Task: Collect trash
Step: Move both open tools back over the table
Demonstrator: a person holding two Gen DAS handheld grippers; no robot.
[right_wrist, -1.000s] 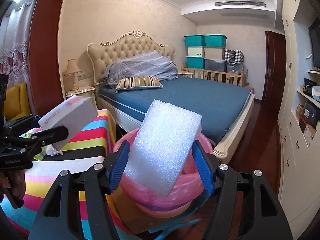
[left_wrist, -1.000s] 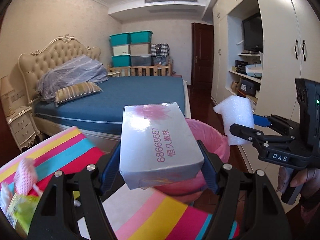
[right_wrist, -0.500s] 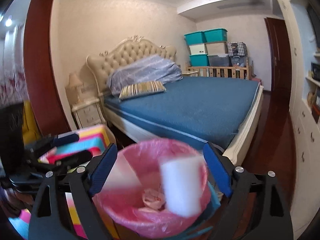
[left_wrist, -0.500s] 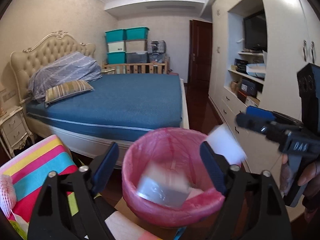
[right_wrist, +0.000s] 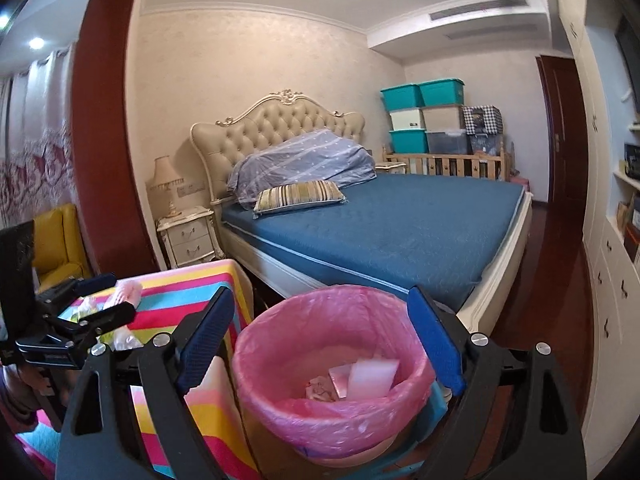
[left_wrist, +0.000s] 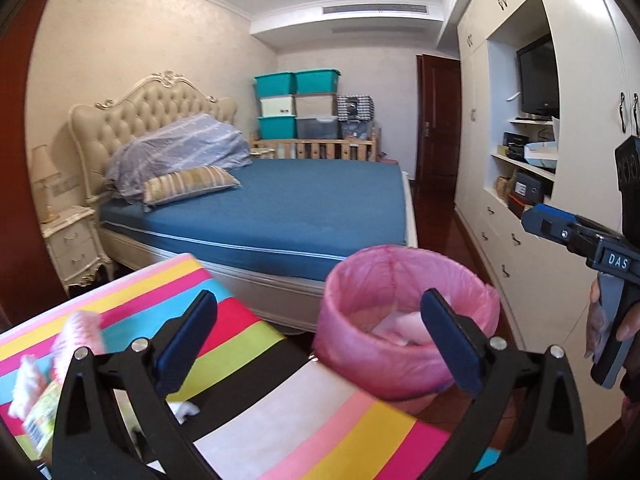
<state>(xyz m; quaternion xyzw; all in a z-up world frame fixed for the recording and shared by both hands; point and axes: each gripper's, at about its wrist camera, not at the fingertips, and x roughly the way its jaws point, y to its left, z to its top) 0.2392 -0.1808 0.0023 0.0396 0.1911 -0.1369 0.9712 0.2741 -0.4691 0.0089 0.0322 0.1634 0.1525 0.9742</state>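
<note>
**Both grippers empty over the pink-lined bin**

Left gripper: fingers spread wide, holding nothing, poised above the striped surface beside the trash bin. Right gripper: fingers likewise wide apart and empty, framing the bin from above. Inside the pink liner: a white foam block, a small box leaning against it, and crumpled pink scrap. On the surface near the left gripper: pink foam netting and a greenish wrapper, blurred. Blue bed behind.
</note>
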